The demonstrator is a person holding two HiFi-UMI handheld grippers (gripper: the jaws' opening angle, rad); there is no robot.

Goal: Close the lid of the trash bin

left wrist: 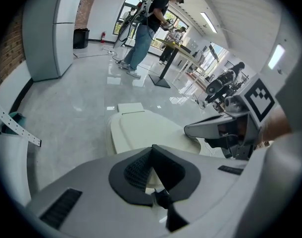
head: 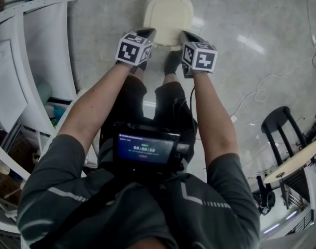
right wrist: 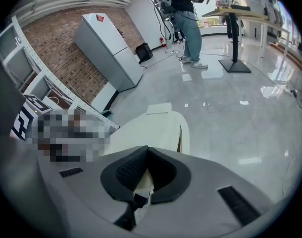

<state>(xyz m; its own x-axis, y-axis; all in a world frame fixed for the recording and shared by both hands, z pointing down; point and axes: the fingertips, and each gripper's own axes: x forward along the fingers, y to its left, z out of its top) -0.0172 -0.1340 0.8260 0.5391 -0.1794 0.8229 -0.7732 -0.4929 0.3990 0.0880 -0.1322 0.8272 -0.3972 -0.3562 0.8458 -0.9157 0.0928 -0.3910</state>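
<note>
Pressing together at their tips, the dark ribbed pads of the left gripper [left wrist: 152, 150] held nothing, and the right gripper [right wrist: 147, 152] was likewise closed on nothing. Only a sliver of cream plastic showed through the gap below each pair.

In the head view the two grippers hung side by side, near each other but apart, at the near edge of the cream trash bin [head: 168, 14]. The bin stood on the floor just ahead of the person's black shoe [head: 172, 62], with its lid [left wrist: 141, 128] lying down over the body. That view did not show whether either tip touched the lid. The right gripper view alone showed a thin dark slit along the lid's right side. The left gripper view instead showed the right gripper's pointed tip beside the bin's right edge.

Around the bin lay a glossy pale grey floor [head: 241, 30] with a white cable [head: 254, 95] trailing across it. White perforated shelving [head: 41, 51] stood at the person's left, and a black stool [head: 282, 126] and a round tabletop [head: 295, 161] at the right. Only the gripper views reached the far room: a grey refrigerator [right wrist: 109, 48] against a brick wall [right wrist: 62, 29], and another person [right wrist: 185, 14] at a tall table [right wrist: 235, 13].

The print on the chest-mounted screen [head: 145, 149] was too small to read.
</note>
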